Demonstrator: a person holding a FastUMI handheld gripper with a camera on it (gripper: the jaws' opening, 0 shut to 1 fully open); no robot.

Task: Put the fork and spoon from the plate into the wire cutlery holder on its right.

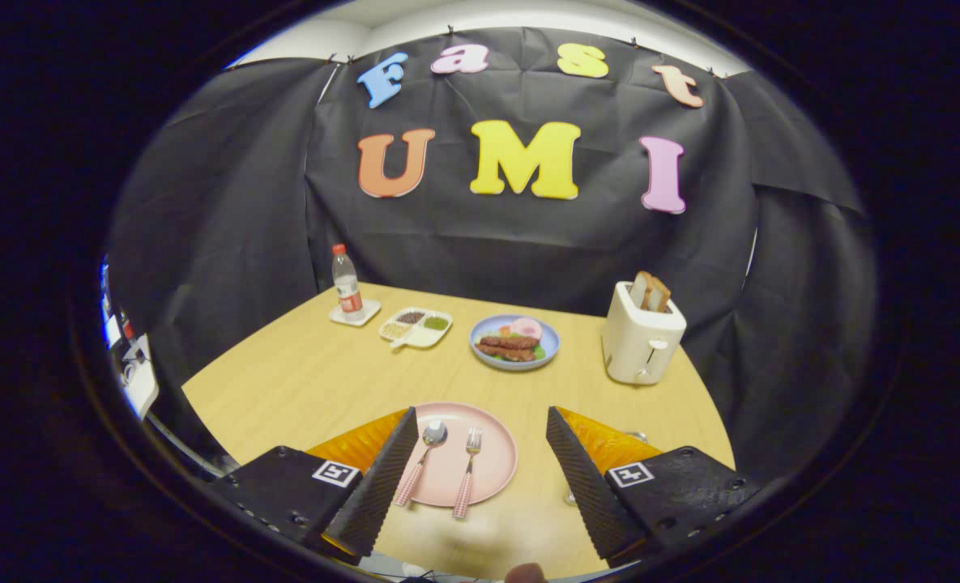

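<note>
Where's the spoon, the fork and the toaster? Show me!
spoon [433,433], gripper view, on its bowl.
fork [473,440], gripper view, on its tines.
toaster [640,340], gripper view, on its front wall.

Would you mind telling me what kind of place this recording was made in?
Most likely a staged booth set up as a dining table: black cloth hangs behind a wooden table laid with a pink plate, a toaster and a plate of food. The gripper hangs open above the pink plate.
</note>
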